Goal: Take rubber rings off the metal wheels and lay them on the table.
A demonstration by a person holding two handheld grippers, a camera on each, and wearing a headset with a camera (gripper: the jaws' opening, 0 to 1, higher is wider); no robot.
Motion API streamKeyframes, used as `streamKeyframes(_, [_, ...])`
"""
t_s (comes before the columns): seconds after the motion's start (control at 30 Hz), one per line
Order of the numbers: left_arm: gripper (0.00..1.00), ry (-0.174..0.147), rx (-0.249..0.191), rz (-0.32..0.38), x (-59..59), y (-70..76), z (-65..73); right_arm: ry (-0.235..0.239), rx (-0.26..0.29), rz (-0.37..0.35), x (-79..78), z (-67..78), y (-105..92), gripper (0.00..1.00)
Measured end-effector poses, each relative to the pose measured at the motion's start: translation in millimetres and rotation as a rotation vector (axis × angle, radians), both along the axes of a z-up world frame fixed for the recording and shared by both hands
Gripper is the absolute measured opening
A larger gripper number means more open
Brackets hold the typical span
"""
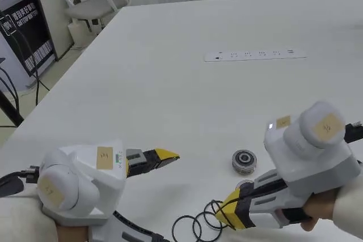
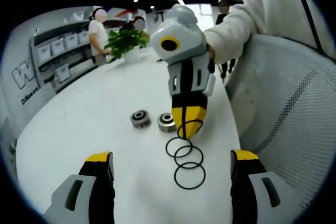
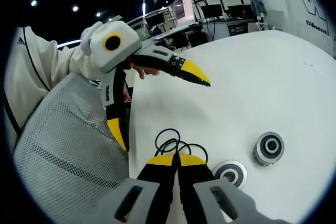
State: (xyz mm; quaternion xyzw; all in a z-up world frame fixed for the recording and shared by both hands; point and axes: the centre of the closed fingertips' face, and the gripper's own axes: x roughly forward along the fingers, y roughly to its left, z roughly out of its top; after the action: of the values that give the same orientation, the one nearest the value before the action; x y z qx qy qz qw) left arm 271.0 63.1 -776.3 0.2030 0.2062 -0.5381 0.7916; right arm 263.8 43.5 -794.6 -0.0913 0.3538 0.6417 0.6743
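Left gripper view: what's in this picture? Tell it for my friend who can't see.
The right hand-held gripper points down at a white table, its yellow tips shut on a black rubber ring. Three more rings lie in a row by it, and two metal wheels sit beside it.

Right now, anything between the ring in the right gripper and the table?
Nothing visible. The right gripper holds the ring low over the table, next to three laid rings; both wheels sit off to the side.
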Motion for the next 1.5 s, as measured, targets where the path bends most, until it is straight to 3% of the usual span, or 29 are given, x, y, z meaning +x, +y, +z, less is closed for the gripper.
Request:
streamKeyframes(0.4, [0.93, 0.004, -0.007, 0.011, -0.5, 1.6, -0.5, -0.032, -0.027, -0.006, 4.2, -11.2, -6.7, 0.00])
streamKeyframes(0.83, [0.93, -0.002, -0.003, 0.015, -0.4, 2.3, 0.3, -0.048, -0.022, -0.027, 10.9, -8.8, -10.6, 0.04])
streamKeyframes(1.17, [0.93, -0.003, -0.005, 0.018, -1.8, 2.6, 0.8, -0.044, 0.023, -0.057, 17.4, 12.3, -19.4, 0.07])
streamKeyframes(1.37, [0.93, -0.003, -0.004, 0.020, -2.8, 3.0, 1.0, -0.072, 0.047, -0.084, 23.6, 27.9, -29.7, 0.09])
streamKeyframes(1.5, [0.93, -0.004, -0.007, 0.021, -3.3, 3.0, 2.5, -0.105, 0.059, -0.105, 28.7, 39.4, -38.3, 0.17])
